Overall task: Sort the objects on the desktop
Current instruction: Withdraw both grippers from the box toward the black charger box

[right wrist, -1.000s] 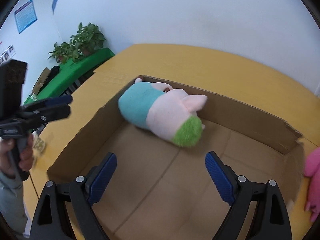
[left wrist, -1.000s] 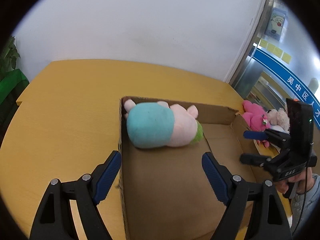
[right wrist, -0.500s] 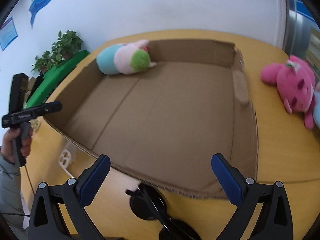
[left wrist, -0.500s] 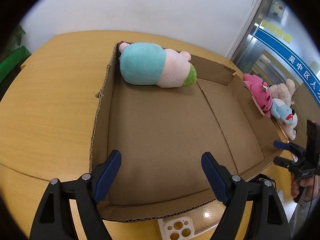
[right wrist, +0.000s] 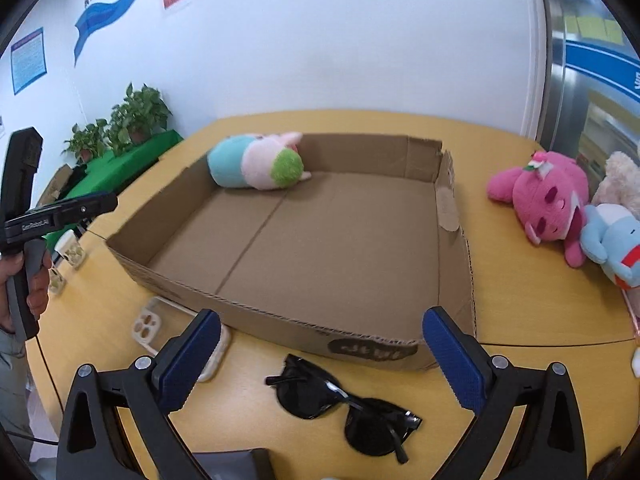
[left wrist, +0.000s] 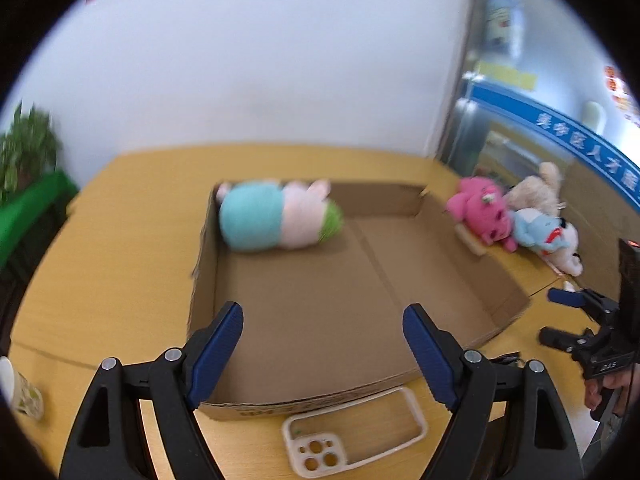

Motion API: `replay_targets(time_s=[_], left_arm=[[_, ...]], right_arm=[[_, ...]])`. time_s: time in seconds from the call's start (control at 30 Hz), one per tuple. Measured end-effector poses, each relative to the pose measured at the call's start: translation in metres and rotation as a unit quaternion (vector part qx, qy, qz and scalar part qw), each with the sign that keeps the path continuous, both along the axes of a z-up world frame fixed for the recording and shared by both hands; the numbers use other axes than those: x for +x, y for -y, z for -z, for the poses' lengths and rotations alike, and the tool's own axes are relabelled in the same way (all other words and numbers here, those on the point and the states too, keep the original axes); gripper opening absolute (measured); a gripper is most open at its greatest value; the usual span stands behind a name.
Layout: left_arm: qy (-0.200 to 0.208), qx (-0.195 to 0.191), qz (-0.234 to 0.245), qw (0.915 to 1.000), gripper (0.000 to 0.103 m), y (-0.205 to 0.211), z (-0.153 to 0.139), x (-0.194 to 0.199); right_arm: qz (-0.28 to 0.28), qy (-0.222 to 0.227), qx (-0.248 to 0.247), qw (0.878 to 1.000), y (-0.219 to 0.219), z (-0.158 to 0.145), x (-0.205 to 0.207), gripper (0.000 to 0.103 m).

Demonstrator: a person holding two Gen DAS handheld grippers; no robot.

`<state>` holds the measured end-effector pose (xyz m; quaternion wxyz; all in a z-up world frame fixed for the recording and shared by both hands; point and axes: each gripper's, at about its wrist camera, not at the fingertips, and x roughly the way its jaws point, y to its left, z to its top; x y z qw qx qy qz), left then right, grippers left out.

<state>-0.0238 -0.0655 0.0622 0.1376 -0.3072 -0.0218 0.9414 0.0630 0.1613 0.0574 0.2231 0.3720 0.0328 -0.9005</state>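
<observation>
A shallow cardboard box [left wrist: 500, 320] [right wrist: 280, 320] lies on the yellow table, with a teal, pink and green plush [left wrist: 276, 218] [right wrist: 258, 162] in its far left corner. My left gripper [left wrist: 322, 346] hangs open over the box's near edge, nothing between its fingers. My right gripper [right wrist: 320, 354] is open above black sunglasses [right wrist: 344, 410], in front of the box. A clear phone case [left wrist: 354, 434] [right wrist: 154, 326] lies by the box's near wall. Right of the box lie a pink plush [left wrist: 482, 212] [right wrist: 542, 198], a blue plush [left wrist: 544, 230] [right wrist: 612, 242] and a beige plush [left wrist: 538, 190].
A paper cup [left wrist: 22, 394] stands at the table's left edge. Potted plants [right wrist: 136, 114] on a green stand are beyond the table, to the left. A dark flat object [right wrist: 236, 464] lies at the bottom of the right wrist view. The white wall is behind.
Both grippers have pulled back from over the box floor to its near edge. The phone case and sunglasses have come into view. The teal plush stays where it lay.
</observation>
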Motion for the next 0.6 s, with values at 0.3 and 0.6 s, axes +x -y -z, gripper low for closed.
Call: replay_targets(time_s=[0.3, 0.6], left_arm=[[-0.091, 0.003, 0.041, 0.995, 0.085, -0.049, -0.032, 0.066], [-0.071, 0.018, 0.058, 0.9957, 0.085, -0.067, -0.02, 0.097]], right_arm=[[0.005, -0.056, 0.001, 0.998, -0.003, -0.031, 0.054, 0.102], [-0.006, -0.072, 0.0, 0.997, -0.003, -0.036, 0.086, 0.102]])
